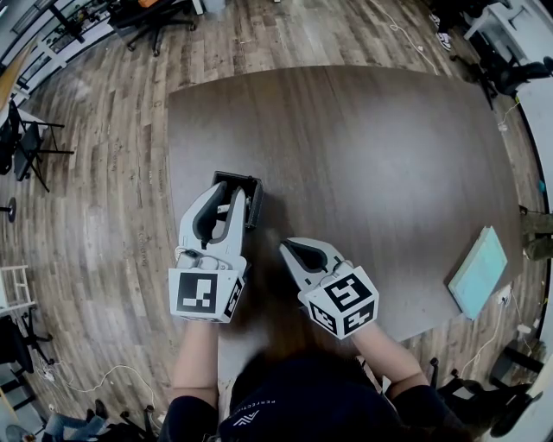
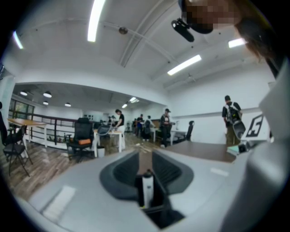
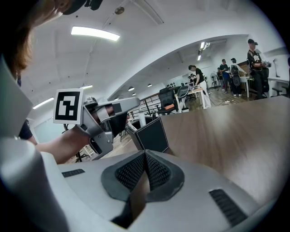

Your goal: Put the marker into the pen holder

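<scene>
A white marker with a black cap stands upright between the jaws of my left gripper, which is shut on it. In the head view the left gripper hangs over the table's near left part. Its tips are beside the black square pen holder, and the marker is hidden there. My right gripper sits lower and to the right, shut with nothing in it. In the right gripper view its jaws meet, with the pen holder just beyond them and the left gripper to its left.
The dark brown table stretches away to the far right. A teal notebook lies at its right edge. Office chairs and desks stand on the wooden floor around it, and people stand far off in the room.
</scene>
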Demonstrator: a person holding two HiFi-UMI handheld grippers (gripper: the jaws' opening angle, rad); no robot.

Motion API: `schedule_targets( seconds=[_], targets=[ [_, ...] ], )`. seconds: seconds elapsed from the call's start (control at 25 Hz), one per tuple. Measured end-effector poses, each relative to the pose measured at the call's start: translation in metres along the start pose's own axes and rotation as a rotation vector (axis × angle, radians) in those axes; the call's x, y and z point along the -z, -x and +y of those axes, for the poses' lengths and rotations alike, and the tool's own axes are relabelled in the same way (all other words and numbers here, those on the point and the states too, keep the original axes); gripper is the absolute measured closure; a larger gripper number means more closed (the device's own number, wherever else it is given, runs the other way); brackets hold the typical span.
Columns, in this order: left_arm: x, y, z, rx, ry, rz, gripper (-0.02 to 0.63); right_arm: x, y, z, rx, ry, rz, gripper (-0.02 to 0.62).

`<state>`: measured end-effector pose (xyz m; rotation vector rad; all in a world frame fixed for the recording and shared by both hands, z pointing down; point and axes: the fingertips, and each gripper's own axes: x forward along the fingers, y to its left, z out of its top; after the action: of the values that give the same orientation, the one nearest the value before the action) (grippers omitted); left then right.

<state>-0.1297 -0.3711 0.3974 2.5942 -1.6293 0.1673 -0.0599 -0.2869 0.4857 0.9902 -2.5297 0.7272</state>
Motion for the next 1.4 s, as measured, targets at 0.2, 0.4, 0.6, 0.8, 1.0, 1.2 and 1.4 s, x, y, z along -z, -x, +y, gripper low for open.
schedule_targets(
  seconds=[0.2, 0.4, 0.6, 0.8, 1.0, 1.2, 1.4],
  targets=[
    [0.001, 0.0, 0.0, 0.005, 0.005, 0.003, 0.523, 0.0, -0.001, 0.001, 0.002, 0.001, -0.002, 0.595],
    [-0.003, 0.007, 0.001, 0.0, 0.019, -0.003, 0.525, -0.001, 0.004, 0.002, 0.01, 0.01, -0.009, 0.595],
    [-0.006, 0.022, 0.001, -0.025, 0.027, -0.005, 0.531, -0.003, 0.012, 0.007, 0.009, 0.027, -0.018, 0.595],
    [-0.005, 0.04, 0.001, -0.056, 0.033, 0.006, 0.546, -0.006, 0.019, 0.013, 0.01, 0.044, -0.033, 0.595],
    [0.001, 0.062, -0.001, -0.101, 0.049, 0.029, 0.584, -0.007, 0.029, 0.013, 0.012, 0.06, -0.047, 0.595],
    [0.002, 0.083, -0.007, -0.136, 0.051, 0.044, 0.595, -0.01, 0.042, 0.017, 0.009, 0.074, -0.064, 0.595],
    [0.006, 0.103, -0.011, -0.164, 0.073, 0.06, 0.6, -0.012, 0.051, 0.023, 0.001, 0.09, -0.073, 0.595]
  ],
)
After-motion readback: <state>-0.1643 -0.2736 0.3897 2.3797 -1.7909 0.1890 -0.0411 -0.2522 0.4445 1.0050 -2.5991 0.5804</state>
